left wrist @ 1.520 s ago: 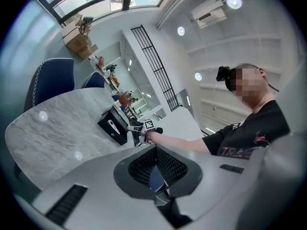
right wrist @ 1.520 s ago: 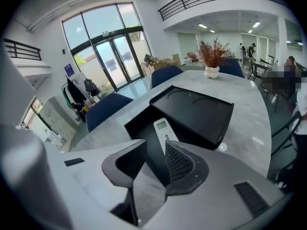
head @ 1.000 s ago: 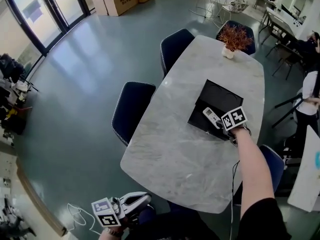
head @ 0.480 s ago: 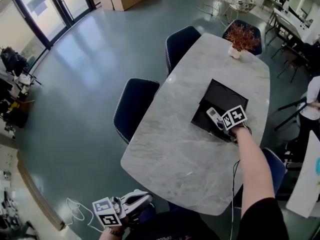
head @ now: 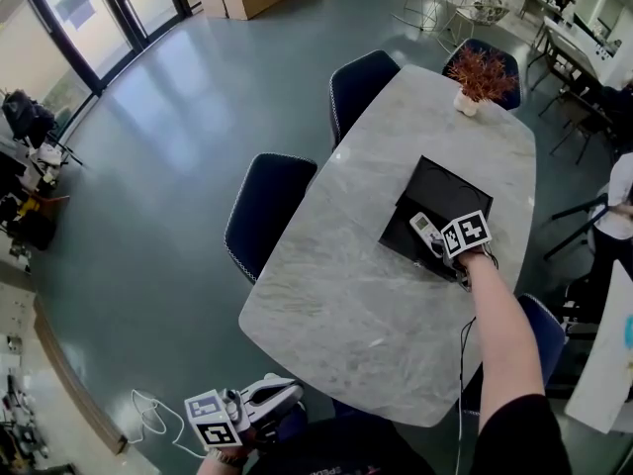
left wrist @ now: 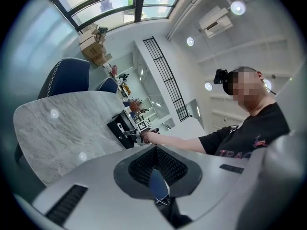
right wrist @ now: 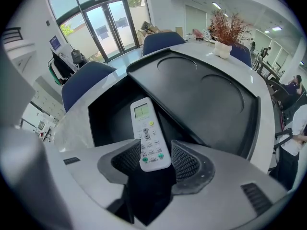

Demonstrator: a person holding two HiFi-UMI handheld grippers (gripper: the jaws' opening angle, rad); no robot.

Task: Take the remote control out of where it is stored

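Remote [right wrist: 148,133] clamped in right tongs [right wrist: 154,160] over black box [right wrist: 108,116], left tongs [left wrist: 156,163] closed, empty

The right tongs [right wrist: 154,161] clamp the lower end of a white remote control [right wrist: 148,135], its screen end pointing away above an open black box [right wrist: 108,116] on the marble counter [right wrist: 76,122]; a potted plant [right wrist: 224,32] stands beyond

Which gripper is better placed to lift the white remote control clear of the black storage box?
Right. The right gripper grips the white remote control over the black storage box; the left gripper hangs off the grey marble table, far from both.
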